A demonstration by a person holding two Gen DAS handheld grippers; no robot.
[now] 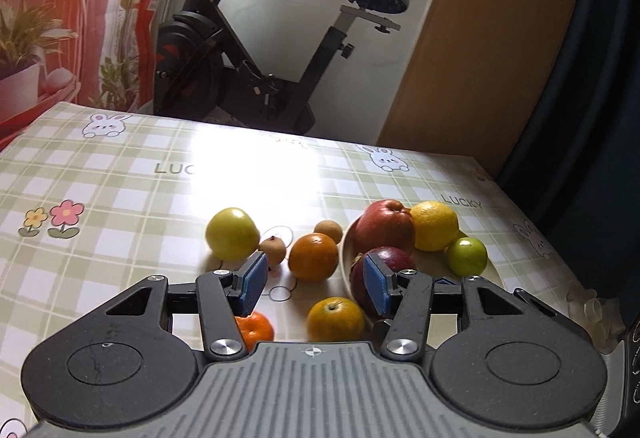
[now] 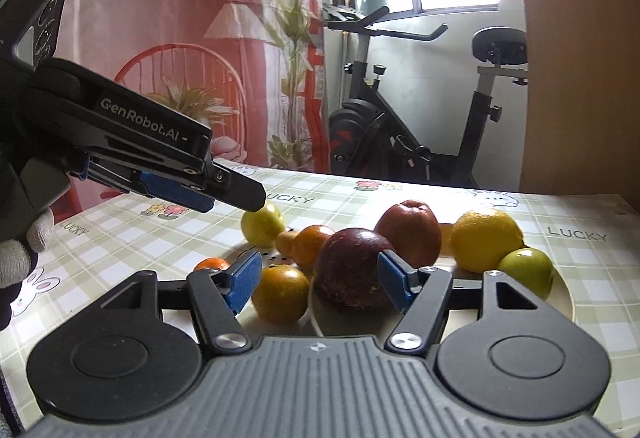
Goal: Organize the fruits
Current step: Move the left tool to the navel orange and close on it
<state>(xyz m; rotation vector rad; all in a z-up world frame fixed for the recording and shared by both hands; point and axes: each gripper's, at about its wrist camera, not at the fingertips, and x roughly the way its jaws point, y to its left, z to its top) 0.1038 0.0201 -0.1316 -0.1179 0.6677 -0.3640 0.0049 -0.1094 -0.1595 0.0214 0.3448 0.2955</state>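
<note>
A cream plate (image 1: 430, 262) on the checked tablecloth holds a red apple (image 1: 384, 228), a dark red fruit (image 1: 394, 258), a yellow citrus (image 1: 434, 226) and a green fruit (image 1: 467, 256). Left of the plate lie a yellow-green apple (image 1: 232, 234), two small brown fruits (image 1: 273, 249), two oranges (image 1: 313, 257) and a small tangerine (image 1: 256, 330). My left gripper (image 1: 316, 284) hovers open over the near fruits; it also shows from the side (image 2: 224, 200). My right gripper (image 2: 318, 284) is open, with the dark red fruit (image 2: 352, 270) and an orange (image 2: 280, 294) between its fingers.
An exercise bike (image 1: 256, 50) stands beyond the table's far edge, with a wooden panel (image 1: 480, 58) to its right and a printed curtain (image 2: 180, 18) to its left. A gloved hand (image 2: 16, 262) holds the left gripper. The plate's rim (image 2: 566, 294) lies near the table's right side.
</note>
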